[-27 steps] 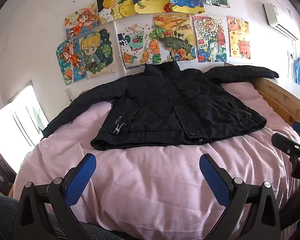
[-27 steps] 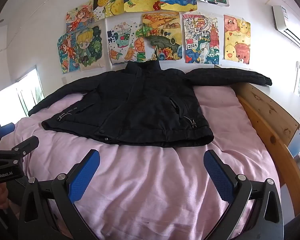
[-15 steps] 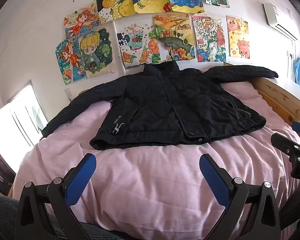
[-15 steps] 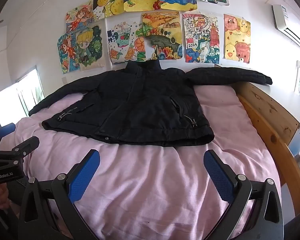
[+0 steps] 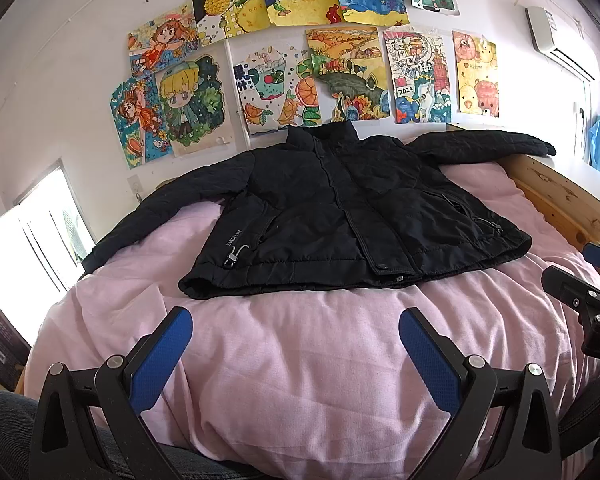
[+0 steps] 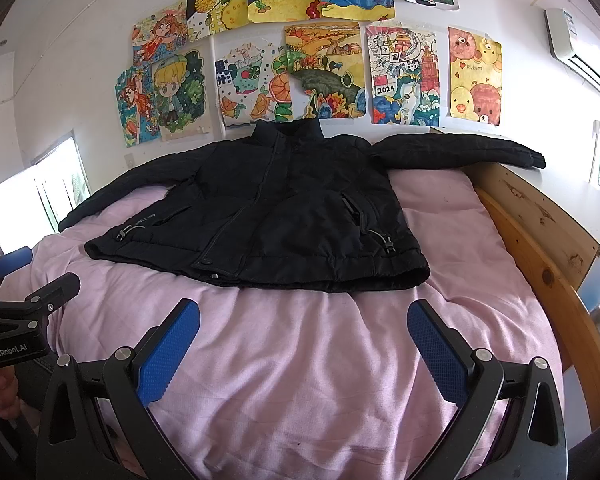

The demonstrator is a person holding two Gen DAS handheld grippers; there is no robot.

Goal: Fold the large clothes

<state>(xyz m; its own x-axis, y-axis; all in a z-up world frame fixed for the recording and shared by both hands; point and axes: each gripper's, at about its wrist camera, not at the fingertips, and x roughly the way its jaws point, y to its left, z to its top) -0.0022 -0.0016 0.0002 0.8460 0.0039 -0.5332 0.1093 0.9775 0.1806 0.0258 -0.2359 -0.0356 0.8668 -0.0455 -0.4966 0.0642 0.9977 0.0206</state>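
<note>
A black padded jacket point(image 5: 340, 216) lies flat, front up and zipped, on a pink bedcover point(image 5: 300, 360), with its collar toward the wall and both sleeves spread out sideways. It also shows in the right wrist view point(image 6: 276, 216). My left gripper point(image 5: 296, 332) is open and empty, held over the bedcover short of the jacket's hem. My right gripper point(image 6: 304, 324) is open and empty too, likewise short of the hem. Each gripper shows at the edge of the other's view.
A wooden bed frame point(image 6: 540, 248) runs along the right side, with the right sleeve's cuff point(image 6: 528, 156) resting over its far end. A wall with several children's paintings point(image 5: 340, 64) stands behind the bed. A bright window point(image 5: 32, 240) is at the left.
</note>
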